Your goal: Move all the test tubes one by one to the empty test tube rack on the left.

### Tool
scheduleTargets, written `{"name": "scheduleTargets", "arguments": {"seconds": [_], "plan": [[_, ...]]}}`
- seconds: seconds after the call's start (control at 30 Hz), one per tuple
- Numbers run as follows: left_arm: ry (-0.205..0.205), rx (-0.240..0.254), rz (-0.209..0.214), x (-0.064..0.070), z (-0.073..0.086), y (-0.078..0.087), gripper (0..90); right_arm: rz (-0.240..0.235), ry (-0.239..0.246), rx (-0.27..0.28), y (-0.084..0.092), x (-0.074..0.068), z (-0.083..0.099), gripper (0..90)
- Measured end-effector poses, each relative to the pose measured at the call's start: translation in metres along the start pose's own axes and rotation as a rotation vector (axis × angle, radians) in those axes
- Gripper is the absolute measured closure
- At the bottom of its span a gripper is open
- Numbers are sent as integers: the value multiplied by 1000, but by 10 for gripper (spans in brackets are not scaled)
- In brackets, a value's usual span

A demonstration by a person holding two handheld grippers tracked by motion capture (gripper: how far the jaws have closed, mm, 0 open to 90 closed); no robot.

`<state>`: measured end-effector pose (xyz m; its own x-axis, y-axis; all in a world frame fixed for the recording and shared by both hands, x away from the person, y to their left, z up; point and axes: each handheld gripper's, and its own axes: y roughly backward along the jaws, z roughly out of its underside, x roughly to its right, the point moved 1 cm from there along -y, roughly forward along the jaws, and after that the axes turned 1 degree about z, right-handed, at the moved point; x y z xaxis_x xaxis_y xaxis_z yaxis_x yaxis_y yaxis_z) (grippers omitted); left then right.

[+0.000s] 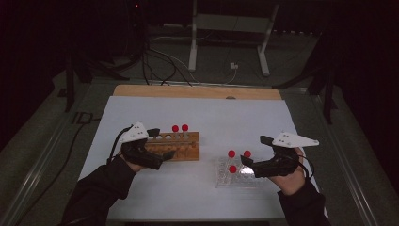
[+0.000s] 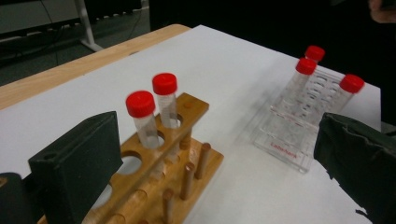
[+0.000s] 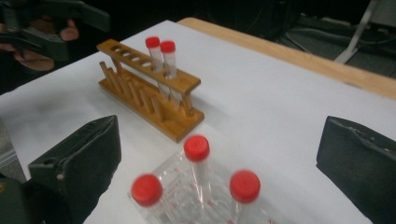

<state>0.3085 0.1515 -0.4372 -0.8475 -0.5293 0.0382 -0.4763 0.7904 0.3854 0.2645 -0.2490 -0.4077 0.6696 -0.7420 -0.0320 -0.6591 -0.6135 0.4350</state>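
Five red-capped tubes counted. Two upright in wooden rack (image 1: 178, 145), side by side at its far-right end: nearer tube (image 2: 144, 119), farther tube (image 2: 166, 98). Three upright in clear plastic rack (image 1: 235, 173): (image 3: 196, 156), (image 3: 147, 191), (image 3: 245, 189). Two racks, both on white table sheet (image 1: 197, 115), well apart.

Left gripper (image 1: 162, 143) over wooden rack's left end, jaws released and spread wide, nothing between; tubes just beyond. Right gripper (image 1: 254, 153) released, jaws wide, hovering near the clear rack's three tubes, no contact.

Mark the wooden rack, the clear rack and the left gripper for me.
wooden rack (image 1: 186, 151), high view, front base.
clear rack (image 2: 286, 148), left gripper view, near wall.
left gripper (image 1: 161, 143), high view, between the jaw tips.
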Motion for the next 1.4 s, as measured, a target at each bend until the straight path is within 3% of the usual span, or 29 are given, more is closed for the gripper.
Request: {"name": "scheduleTargets", "arguments": {"seconds": [0.3, 0.67, 0.97, 1.1, 1.17, 1.4], "plan": [[-11, -8, 34, 13, 9, 4, 16, 33, -30, -55, -6, 7, 19, 30], [-7, 0, 44, 18, 15, 5, 16, 66, -66, -161, -21, 12, 48, 170], [1, -9, 41, 16, 21, 4, 16, 87, -52, -210, -32, 13, 57, 483], [-1, -11, 40, 16, 21, 3, 17, 88, -12, -237, -38, 12, 58, 594], [-2, -10, 38, 16, 21, 3, 16, 93, 11, -248, -40, 11, 58, 632], [1, -14, 43, 16, 22, 3, 16, 96, 17, -245, -44, 11, 54, 739]]}}
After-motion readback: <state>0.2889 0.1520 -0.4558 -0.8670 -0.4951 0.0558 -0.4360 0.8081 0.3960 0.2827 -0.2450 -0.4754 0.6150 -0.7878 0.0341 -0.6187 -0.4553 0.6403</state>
